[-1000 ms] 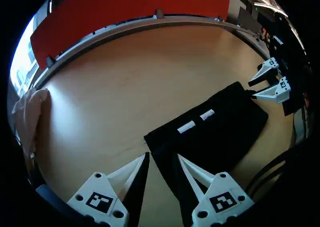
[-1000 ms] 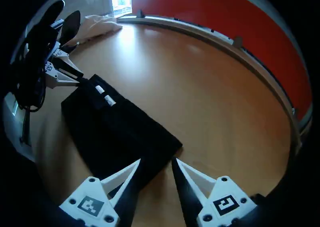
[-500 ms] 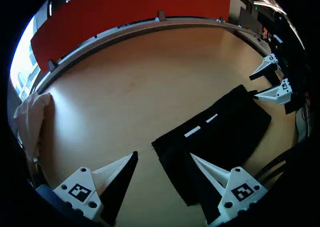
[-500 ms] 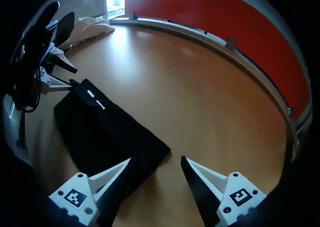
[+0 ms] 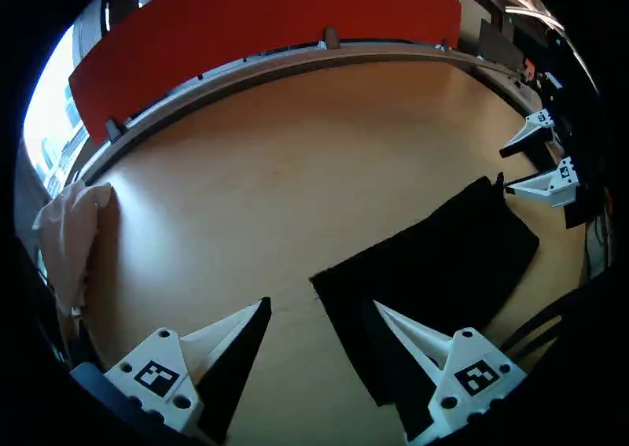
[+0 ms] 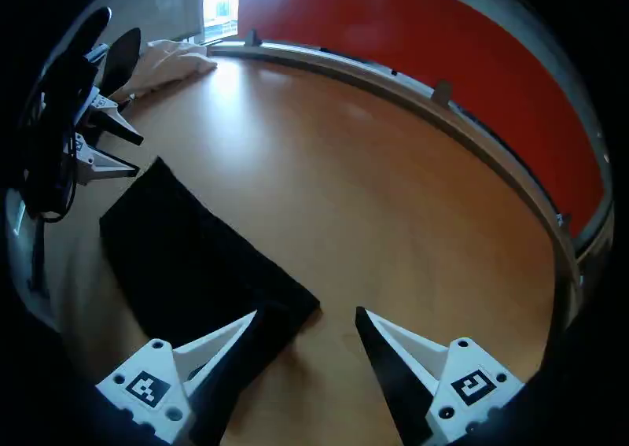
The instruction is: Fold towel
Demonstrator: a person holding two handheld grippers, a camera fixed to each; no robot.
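Left gripper [image 5: 316,303] and right gripper [image 6: 308,312] hover spread over black towel [image 5: 448,265] ends.

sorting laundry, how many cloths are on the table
2: a black towel flat on the table, and a pale cloth bunched at the table's edge. Others could be out of view.

The towel [image 5: 440,273] lies flat on the table [image 5: 275,171], stretched between the two grippers. In the left gripper view its near end sits just ahead of the left gripper [image 5: 316,304], partly under the right-hand finger, and the right gripper [image 5: 505,169] stands just beside its far corner. A panel [image 5: 259,21] runs along the table's far edge, and a cloth [image 5: 67,226] lies heaped at the left edge, well apart from the towel
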